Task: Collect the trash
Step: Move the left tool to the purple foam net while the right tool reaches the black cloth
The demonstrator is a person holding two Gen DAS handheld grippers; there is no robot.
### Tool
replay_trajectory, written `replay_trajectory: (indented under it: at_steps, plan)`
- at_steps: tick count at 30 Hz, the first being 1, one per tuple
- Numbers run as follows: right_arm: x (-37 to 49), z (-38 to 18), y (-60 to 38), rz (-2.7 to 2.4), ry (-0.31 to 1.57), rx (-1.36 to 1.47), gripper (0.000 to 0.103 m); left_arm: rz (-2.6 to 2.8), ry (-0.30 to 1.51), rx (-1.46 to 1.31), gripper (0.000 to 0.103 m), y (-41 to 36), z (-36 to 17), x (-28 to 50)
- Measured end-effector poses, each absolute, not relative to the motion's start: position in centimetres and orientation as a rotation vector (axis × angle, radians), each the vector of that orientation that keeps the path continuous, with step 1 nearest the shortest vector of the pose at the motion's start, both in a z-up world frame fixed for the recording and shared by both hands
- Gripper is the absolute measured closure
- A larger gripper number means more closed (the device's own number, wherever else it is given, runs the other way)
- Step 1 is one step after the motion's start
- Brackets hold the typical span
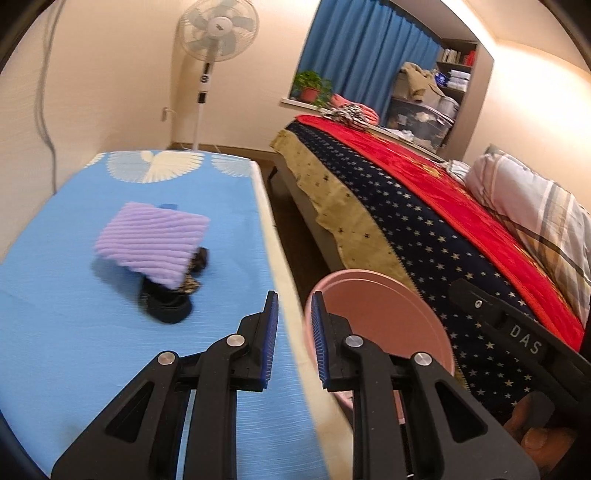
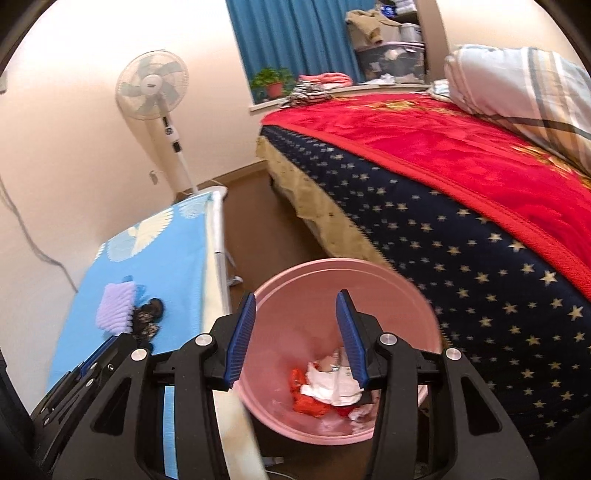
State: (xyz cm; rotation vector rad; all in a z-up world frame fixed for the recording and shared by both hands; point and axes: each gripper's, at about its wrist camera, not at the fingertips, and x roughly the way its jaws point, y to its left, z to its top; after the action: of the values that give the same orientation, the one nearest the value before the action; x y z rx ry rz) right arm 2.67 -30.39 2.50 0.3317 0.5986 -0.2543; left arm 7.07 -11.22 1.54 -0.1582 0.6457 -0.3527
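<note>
A pink trash bin (image 2: 295, 280) stands on the floor between the blue-covered table (image 2: 173, 266) and the bed. Red and white crumpled trash (image 2: 325, 387) lies at its bottom. My right gripper (image 2: 295, 314) is open and empty, held above the bin's mouth. My left gripper (image 1: 293, 314) is open and empty over the table's right edge (image 1: 284, 295), with the bin (image 1: 388, 314) just to its right. A purple ribbed cloth (image 1: 151, 242) lies on the table over dark items (image 1: 170, 299), ahead and left of the left gripper; both also show in the right wrist view (image 2: 114, 310).
The bed with a red and star-patterned blanket (image 1: 424, 229) runs along the right, with a plaid pillow (image 1: 535, 214). A standing fan (image 1: 218, 33) is by the far wall. The right gripper's body (image 1: 517, 332) is beside the bin. Brown floor (image 2: 251, 221) lies between table and bed.
</note>
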Motion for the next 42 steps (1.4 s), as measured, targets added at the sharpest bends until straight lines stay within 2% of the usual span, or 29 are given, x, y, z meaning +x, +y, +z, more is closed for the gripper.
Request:
replay_trajectory:
  at_steps: [15,17,19,24,25,35,36,37,40,42]
  plan:
    - [5.9,0.2,-26.8,-0.122,0.601,0.378,0.062,-0.166,0.631,-0.149,0.084,-5.7,-0.4,9.0]
    - [6.5,-0.2,-26.8,-0.113,0.608,0.383,0.062,-0.145,0.630,-0.129,0.079,-5.8,-0.7,9.6]
    - [6.9,-0.5,-26.8,-0.109,0.610,0.387,0.062,-0.126,0.627,-0.118,0.061,-5.8,-0.9,10.3]
    - [8.2,-1.3,-27.0,-0.093,0.623,0.389,0.062,-0.075,0.642,-0.084,0.042,-6.3,-1.8,12.4]
    - [8.5,-1.5,-27.0,-0.090,0.629,0.389,0.062,-0.067,0.646,-0.084,0.041,-6.4,-2.0,12.7]
    - [10.2,-2.5,-26.8,-0.046,0.663,0.378,0.062,-0.001,0.709,-0.098,0.043,-6.3,-3.6,15.5]
    - [10.4,-2.5,-26.6,-0.038,0.666,0.378,0.062,0.003,0.712,-0.097,0.048,-6.2,-3.7,15.5]
    - [10.5,-2.6,-26.5,-0.030,0.668,0.380,0.062,-0.001,0.716,-0.104,0.059,-6.0,-3.8,15.5]
    - [10.8,-2.9,-25.8,-0.010,0.676,0.378,0.062,-0.012,0.715,-0.132,0.076,-5.1,-3.8,15.4]
    - [11.0,-3.0,-25.3,0.006,0.680,0.381,0.062,-0.019,0.708,-0.148,0.079,-4.5,-3.6,15.1]
